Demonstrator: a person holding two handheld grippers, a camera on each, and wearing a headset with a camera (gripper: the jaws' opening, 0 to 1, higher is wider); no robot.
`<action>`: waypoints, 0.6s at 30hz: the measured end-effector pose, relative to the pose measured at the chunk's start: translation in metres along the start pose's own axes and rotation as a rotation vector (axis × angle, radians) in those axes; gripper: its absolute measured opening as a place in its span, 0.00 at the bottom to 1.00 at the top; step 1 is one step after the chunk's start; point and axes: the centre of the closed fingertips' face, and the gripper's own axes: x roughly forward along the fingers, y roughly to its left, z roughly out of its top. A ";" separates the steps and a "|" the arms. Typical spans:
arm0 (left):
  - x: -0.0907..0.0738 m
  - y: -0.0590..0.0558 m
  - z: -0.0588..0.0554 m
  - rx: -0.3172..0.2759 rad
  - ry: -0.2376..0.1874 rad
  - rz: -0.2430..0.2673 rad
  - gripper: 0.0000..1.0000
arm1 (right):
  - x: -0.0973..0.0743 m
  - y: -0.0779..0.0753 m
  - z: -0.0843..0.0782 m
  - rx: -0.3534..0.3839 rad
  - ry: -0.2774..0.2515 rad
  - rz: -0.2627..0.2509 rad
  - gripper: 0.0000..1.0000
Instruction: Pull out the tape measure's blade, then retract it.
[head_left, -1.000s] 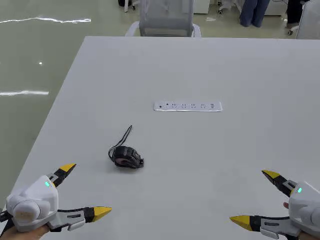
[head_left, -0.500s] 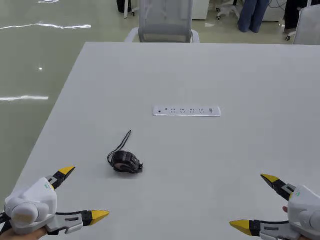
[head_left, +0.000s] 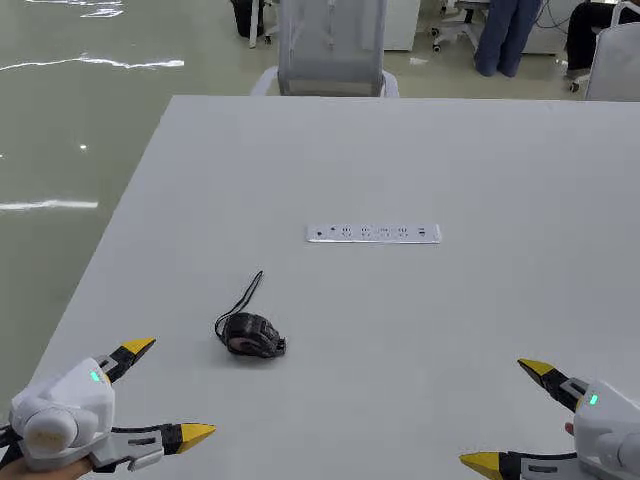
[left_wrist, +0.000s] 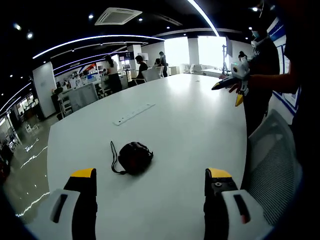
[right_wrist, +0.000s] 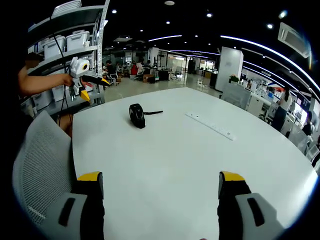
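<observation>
Head view: tape measure lay at two o'clock from the left gripper, spread wide. Right gripper likewise gaped.

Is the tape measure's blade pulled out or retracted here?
Retracted: no blade extends from the tape measure; only its black strap trails away.

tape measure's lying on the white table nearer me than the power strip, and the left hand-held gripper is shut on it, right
Not quite. The left hand-held gripper is open, its jaws spread wide and short of the tape measure, touching nothing; the left gripper view shows this. The rest holds: the tape measure lies on the white table, nearer you than the power strip.
</observation>
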 end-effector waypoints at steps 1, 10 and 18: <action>0.000 0.001 0.001 0.010 0.004 -0.004 0.87 | 0.001 0.000 0.000 -0.008 -0.001 0.005 0.97; 0.009 0.010 0.006 0.051 0.023 -0.028 0.84 | 0.006 0.002 0.006 -0.043 -0.004 0.042 0.94; 0.023 0.016 0.007 0.111 0.050 -0.074 0.78 | 0.017 0.002 0.012 -0.115 -0.009 0.093 0.89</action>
